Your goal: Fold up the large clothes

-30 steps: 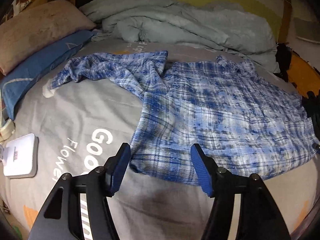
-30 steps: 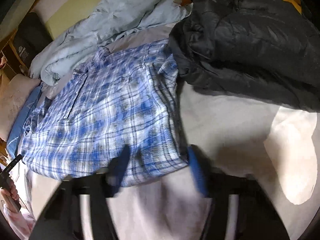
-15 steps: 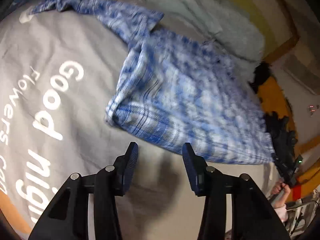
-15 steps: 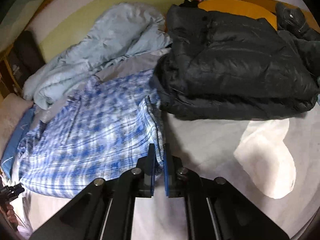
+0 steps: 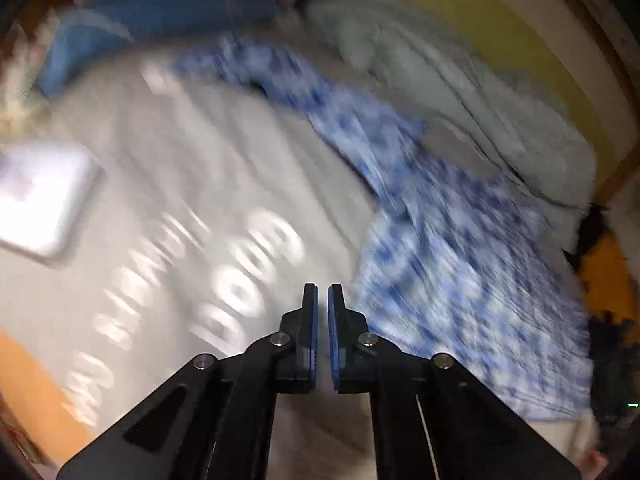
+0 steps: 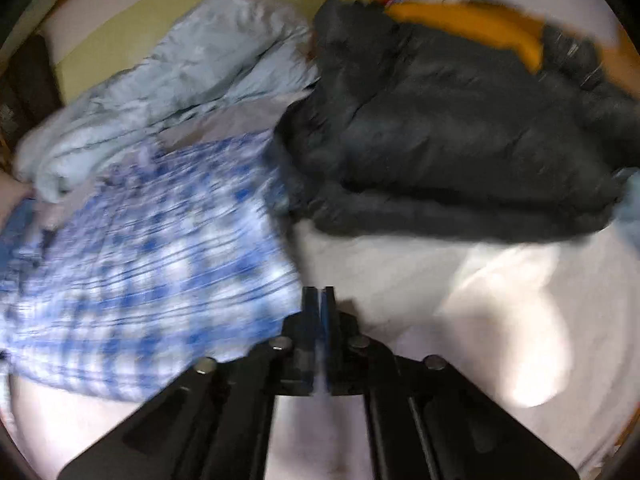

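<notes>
My left tool (image 5: 322,294), wide apart half a second ago, has now drawn almost shut with only a thin slit between its blue pads and no cloth in it, hovering just left of the plaid shirt (image 5: 460,264) spread on the grey printed bed cover (image 5: 192,184). Only this blurred view shows the white flat box (image 5: 44,200) and blue pillow (image 5: 160,20). My right tool (image 6: 319,294) stays pinched together, seemingly empty, beside the soft shirt's (image 6: 152,248) edge, where alone the puffy black jacket (image 6: 460,136) and crumpled pale duvet (image 6: 180,80) show.
</notes>
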Available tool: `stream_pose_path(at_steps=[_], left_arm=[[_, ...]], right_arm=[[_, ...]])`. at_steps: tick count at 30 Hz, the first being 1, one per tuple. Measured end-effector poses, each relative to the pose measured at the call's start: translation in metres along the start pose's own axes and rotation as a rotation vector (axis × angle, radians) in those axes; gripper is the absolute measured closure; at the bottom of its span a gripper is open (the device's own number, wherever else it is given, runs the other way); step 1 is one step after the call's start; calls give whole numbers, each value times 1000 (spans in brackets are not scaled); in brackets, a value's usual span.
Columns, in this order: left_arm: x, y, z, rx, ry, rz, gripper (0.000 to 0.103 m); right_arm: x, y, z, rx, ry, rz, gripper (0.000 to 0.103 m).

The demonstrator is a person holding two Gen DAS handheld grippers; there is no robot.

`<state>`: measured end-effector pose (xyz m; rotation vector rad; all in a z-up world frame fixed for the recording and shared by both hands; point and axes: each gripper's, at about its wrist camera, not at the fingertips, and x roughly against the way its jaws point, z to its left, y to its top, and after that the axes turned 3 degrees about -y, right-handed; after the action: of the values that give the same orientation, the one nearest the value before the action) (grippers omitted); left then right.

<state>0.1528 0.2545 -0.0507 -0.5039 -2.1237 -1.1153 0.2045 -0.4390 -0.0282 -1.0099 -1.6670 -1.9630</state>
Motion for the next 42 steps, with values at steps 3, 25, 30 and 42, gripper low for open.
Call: stream_pose_path(at_steps=[3, 25, 30, 42], left_arm=[[4, 5, 4, -4, -107, 55, 98], [-37, -67, -93, -206, -262, 332, 20], [-44, -46, -61, 39, -345, 217, 21], [-19, -45, -101, -332, 24, -65, 98]], right_arm=[[3, 4, -13, -31, 88, 6, 103], [23, -73, 79, 25, 510, 146, 32], [8, -79, 68, -204, 570, 161, 23], [-22, -42, 73, -135, 331, 37, 98]])
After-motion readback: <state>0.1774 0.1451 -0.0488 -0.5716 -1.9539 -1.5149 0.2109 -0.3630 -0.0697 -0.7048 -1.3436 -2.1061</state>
